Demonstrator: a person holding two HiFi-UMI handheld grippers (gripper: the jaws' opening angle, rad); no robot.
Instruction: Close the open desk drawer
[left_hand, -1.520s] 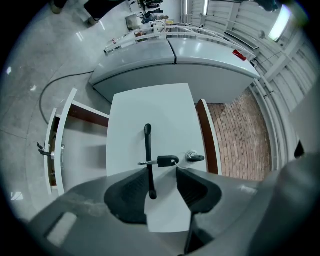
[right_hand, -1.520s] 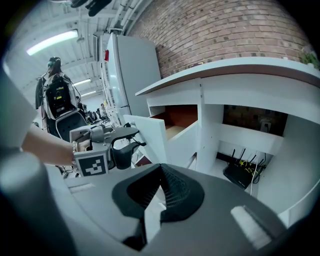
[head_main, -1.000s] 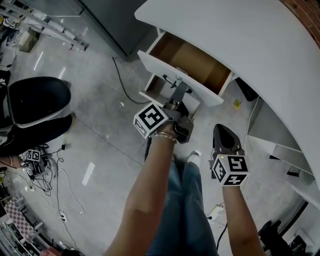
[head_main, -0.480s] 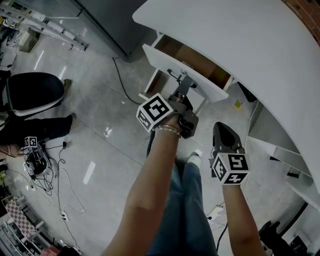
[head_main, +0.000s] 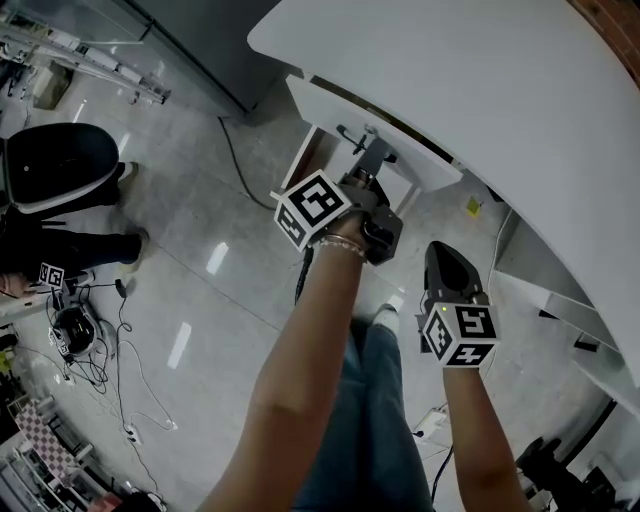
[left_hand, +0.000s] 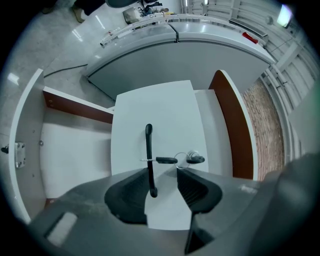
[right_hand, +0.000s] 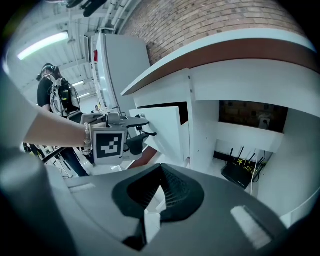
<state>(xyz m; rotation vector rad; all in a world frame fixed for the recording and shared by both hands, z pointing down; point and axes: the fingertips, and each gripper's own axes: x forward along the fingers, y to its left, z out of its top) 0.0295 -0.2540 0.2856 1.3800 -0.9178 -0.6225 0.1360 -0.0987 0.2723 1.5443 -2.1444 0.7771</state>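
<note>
- drawer (head_main: 385, 150): set under the edge of the desk (head_main: 480, 80), almost fully in. a dark slit shows along its top in the head view, so it reads as not yet flush.
- left gripper (head_main: 370, 158): held square to the drawer front, jaws wide. the handle (left_hand: 149, 159) stands in the gap, close to the jaw at that view's left, and is not clamped. judged: the gripper is placed there to press on the front, and the handle only keeps it centred.
- right gripper (head_main: 443, 262): held low beside the person's leg (head_main: 385, 400), well apart from the drawer. its jaws are brought together with nothing between them. judged: idle, and kept clear of the push line.
- keys (left_hand: 192, 159): dangle on the drawer front just beside the handle, near the jaw at that view's right. judged: a snag risk if the gripper drifts that way.
- count: one drawer, one handle, two keys on one ring (left_hand: 183, 157), two grippers, one marker cube (head_main: 315, 208) on each.
- judgement: the task is near its end. a short, straight push along the drawer's travel should seat the front. an angled push could bind it.
</note>
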